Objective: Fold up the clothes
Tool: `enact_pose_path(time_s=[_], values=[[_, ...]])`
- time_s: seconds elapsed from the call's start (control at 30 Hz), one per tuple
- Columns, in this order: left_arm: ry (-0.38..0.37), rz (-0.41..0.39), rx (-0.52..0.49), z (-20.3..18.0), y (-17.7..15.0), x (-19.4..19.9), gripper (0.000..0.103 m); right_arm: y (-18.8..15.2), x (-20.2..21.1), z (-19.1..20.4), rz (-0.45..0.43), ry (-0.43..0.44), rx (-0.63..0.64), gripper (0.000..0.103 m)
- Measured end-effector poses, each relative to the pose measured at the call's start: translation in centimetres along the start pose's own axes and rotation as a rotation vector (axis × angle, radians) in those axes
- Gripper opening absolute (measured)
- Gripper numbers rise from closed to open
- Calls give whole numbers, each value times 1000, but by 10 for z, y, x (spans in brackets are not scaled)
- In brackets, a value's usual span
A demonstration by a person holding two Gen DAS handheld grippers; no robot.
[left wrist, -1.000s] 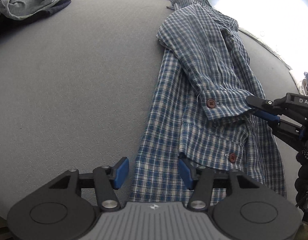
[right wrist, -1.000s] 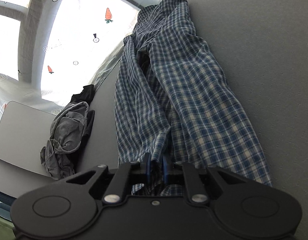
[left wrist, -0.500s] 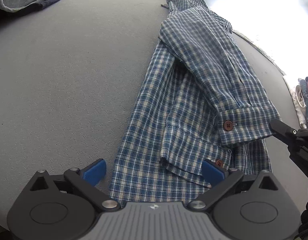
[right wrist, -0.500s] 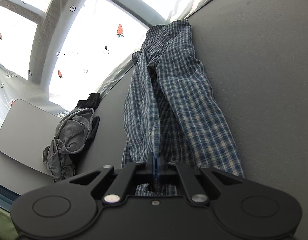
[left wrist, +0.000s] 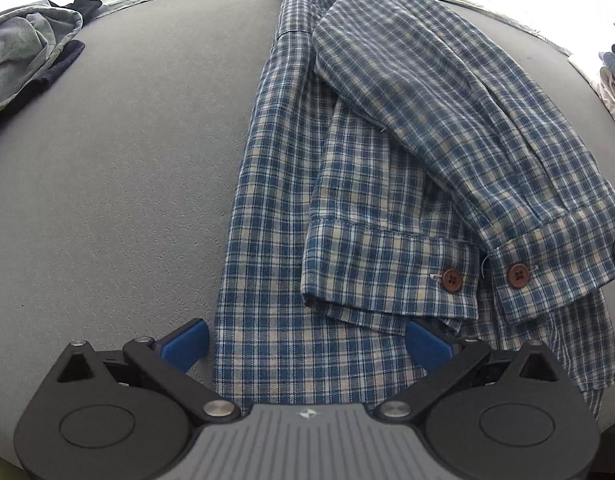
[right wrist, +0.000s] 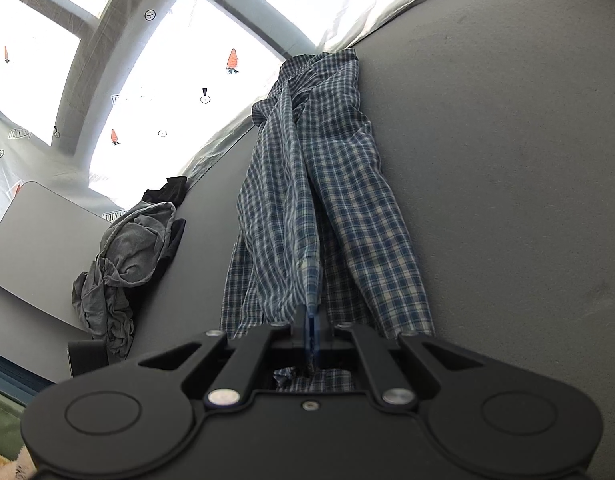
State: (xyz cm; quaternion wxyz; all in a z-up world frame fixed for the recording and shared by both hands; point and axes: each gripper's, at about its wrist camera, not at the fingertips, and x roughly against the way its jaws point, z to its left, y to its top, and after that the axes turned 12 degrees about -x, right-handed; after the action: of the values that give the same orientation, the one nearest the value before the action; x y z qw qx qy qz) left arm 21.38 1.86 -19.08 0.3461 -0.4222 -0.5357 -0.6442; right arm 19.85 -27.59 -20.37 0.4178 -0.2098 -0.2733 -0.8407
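We have the blue-and-cream checked cotton shirt [left wrist: 347,184] lying lengthwise on the grey textured desk [left wrist: 119,168], collar toward the far edge, hem at the near edge. Since a second ago the left gripper [left wrist: 305,344] has spread its jaws from a narrow gap to full width; they now straddle the hem, pinching nothing. The two buttoned sleeve cuffs [left wrist: 391,272] have come to lie side by side across the shirt body. The right gripper [right wrist: 310,326] keeps its jaws clamped on a fold of checked cloth, raised off the desk. We judge the sleeves folded in; the lengthwise fold comes next. A crumpled grey garment [right wrist: 123,256] waits at the desk's far-left corner.
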Motion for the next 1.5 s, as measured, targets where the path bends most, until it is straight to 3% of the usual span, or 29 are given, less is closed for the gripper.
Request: enact_pose_path(time_s=[0.47,0.53,0.63,0.83,0.97,1.0,1.07,1.13,1.17,1.23,1.3,1.5], values=[[5,-5,0,3,-6,5,103,-12,-4,-27,53,-141,-72,3],[5,-5,0,7,-9,7,103,-12,-7,-24,74,-181,-48,5],[5,-4,-1,7,-12,8,103,-9,-10,-16,103,-257,-17,19],[-15,18,13,17,0,9,103,8,11,15,-45,-271,129,24],[-16,-50,71,36,29,15,101,16,11,31,-102,-237,240,12],[-4,-81,77,40,34,21,98,17,8,33,-101,-234,256,11],[-1,-135,85,44,43,33,83,19,-1,39,-89,-231,285,11],[-19,-183,98,46,52,41,58,22,-11,45,-77,-226,306,11],[-47,-205,111,42,57,40,52,23,-15,47,-73,-223,315,11],[-109,-241,141,39,68,32,29,29,-27,56,-71,-217,342,11],[-159,-267,145,33,73,35,24,35,-38,65,-67,-207,365,11],[-214,-293,71,21,126,7,25,61,-85,90,-36,-174,422,11]])
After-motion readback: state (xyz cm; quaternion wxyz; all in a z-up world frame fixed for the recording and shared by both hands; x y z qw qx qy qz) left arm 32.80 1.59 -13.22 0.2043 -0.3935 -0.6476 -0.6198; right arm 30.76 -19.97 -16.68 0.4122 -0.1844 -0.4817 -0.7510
